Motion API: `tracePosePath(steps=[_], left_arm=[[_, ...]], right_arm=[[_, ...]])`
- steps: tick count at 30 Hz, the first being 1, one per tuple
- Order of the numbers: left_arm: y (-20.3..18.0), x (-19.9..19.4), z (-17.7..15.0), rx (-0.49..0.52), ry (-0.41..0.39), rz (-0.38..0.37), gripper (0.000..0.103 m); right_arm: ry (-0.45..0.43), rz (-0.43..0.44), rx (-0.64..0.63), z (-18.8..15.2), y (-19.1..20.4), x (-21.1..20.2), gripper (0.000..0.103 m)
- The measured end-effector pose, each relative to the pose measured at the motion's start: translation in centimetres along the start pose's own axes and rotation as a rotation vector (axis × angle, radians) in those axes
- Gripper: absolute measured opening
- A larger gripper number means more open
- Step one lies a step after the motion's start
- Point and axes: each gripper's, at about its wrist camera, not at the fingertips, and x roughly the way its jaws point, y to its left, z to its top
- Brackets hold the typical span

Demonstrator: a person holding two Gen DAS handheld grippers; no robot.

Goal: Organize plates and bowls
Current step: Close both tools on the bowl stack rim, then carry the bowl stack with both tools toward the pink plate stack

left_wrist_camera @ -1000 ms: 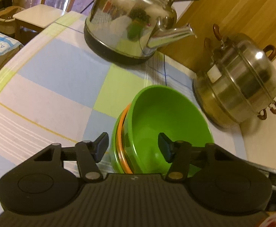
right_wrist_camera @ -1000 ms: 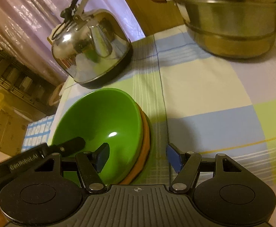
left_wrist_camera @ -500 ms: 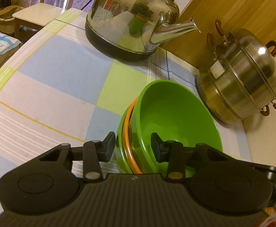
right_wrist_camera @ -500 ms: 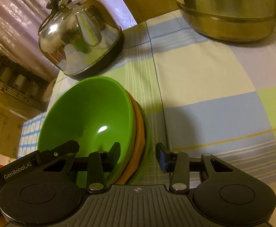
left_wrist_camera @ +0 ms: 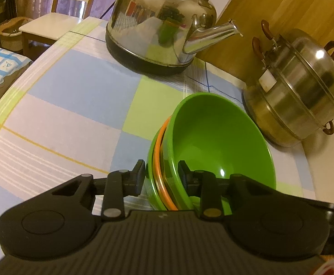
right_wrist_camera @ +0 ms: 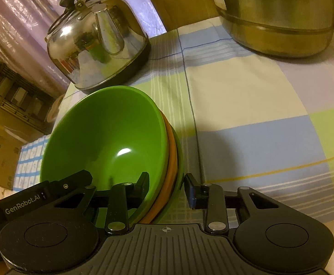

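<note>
Checked tablecloth [left_wrist_camera: 63, 105], kettle [left_wrist_camera: 160, 27] behind. Bowl stack [left_wrist_camera: 212, 142] rim sits between both pairs of fingers: left gripper [left_wrist_camera: 161, 174] and right gripper [right_wrist_camera: 167, 185] each pinch it, opposite sides.

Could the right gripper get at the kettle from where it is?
Probably not directly: the right gripper is clamped across the rims of the stacked bowls, and they sit between it and the kettle.

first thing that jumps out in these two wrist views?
The bright green bowl, nested in an orange dish and a green one, dead centre on the checked tablecloth. The left tongs and right tongs each straddle the stack's rim from opposite sides. Behind stand a shiny steel kettle and a steel steamer pot.
</note>
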Motion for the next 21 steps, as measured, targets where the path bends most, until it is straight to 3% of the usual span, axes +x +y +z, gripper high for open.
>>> tracePosePath(steps=[9, 21], left_arm=[[-0.7, -0.6, 0.0, 0.012, -0.018, -0.005, 0.027], [-3.0, -2.8, -1.6, 0.037, -0.014, -0.061, 0.025]], right_arm=[[0.001, 0.0, 0.019, -0.1, -0.4, -0.5, 0.031], [-0.07, -0.052, 0.029, -1.1, -0.7, -4.6, 0.031]])
